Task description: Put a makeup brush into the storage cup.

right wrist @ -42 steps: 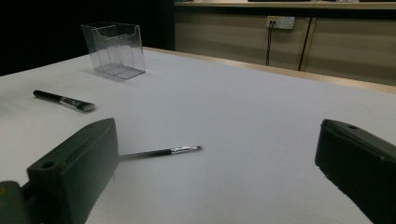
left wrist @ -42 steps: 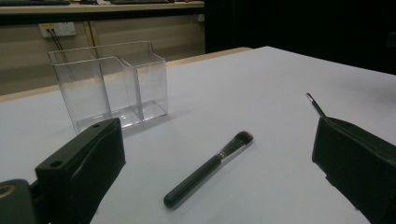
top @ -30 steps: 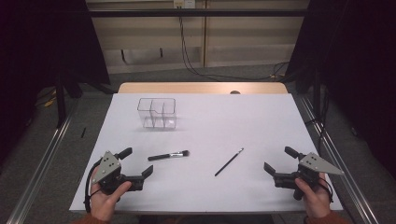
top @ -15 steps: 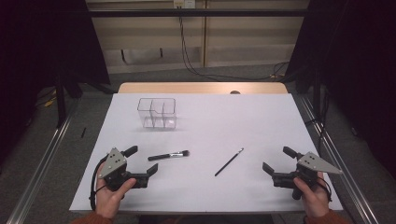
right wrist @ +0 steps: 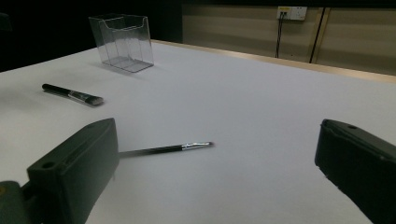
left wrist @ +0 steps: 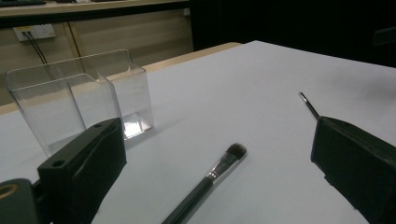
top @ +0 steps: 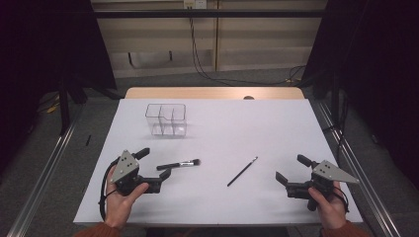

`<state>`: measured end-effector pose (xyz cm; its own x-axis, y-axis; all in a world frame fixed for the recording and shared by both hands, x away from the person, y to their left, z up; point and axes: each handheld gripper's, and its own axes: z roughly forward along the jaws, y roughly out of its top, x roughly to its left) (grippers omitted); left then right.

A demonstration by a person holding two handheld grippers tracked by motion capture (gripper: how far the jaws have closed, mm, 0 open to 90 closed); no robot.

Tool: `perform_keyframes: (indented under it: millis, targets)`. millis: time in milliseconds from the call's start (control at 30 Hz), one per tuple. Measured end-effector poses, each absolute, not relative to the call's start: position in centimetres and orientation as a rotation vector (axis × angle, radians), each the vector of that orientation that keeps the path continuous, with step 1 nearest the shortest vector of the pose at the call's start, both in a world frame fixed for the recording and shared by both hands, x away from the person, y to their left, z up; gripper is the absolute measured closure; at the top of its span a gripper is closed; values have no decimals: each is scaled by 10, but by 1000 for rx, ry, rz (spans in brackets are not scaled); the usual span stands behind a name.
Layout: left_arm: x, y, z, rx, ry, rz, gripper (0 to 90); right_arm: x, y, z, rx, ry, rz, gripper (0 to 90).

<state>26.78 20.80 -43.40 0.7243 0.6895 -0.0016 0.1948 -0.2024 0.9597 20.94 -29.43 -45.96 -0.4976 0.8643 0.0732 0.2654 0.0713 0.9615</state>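
Note:
A black-handled makeup brush [top: 179, 164] with a fluffy head lies on the white table, its handle end between the jaws of my open left gripper [top: 154, 163]. In the left gripper view the brush [left wrist: 205, 183] runs up from the bottom between the two jaws. A thin, fine-tipped brush [top: 242, 171] lies at a slant in the middle of the table. My right gripper [top: 291, 170] stands open at the near right, a short way from the thin brush [right wrist: 163, 149], with nothing between its jaws. A clear plastic organizer [top: 166, 119] with compartments stands farther back on the left.
The white table surface [top: 247, 128] ends in a wooden strip at the far edge. Metal rails run along both sides of the table on the floor. Cables hang down the far wall. The organizer [left wrist: 79, 98] looks empty.
My left gripper has moved right and forward toward the fluffy brush, so its jaws now flank the handle end. The right gripper has barely moved.

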Motion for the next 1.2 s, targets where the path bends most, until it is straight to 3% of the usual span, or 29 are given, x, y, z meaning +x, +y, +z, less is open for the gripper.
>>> perform_keyframes:
  millis: [833,1200]
  targets:
    - [304,178,-421,1781,664,537,34,210,-295,-460,1123,1818,1459,0]
    - [323,153,-421,1800,658,474,33,209,-296,-459,1114,1816,1468,0]
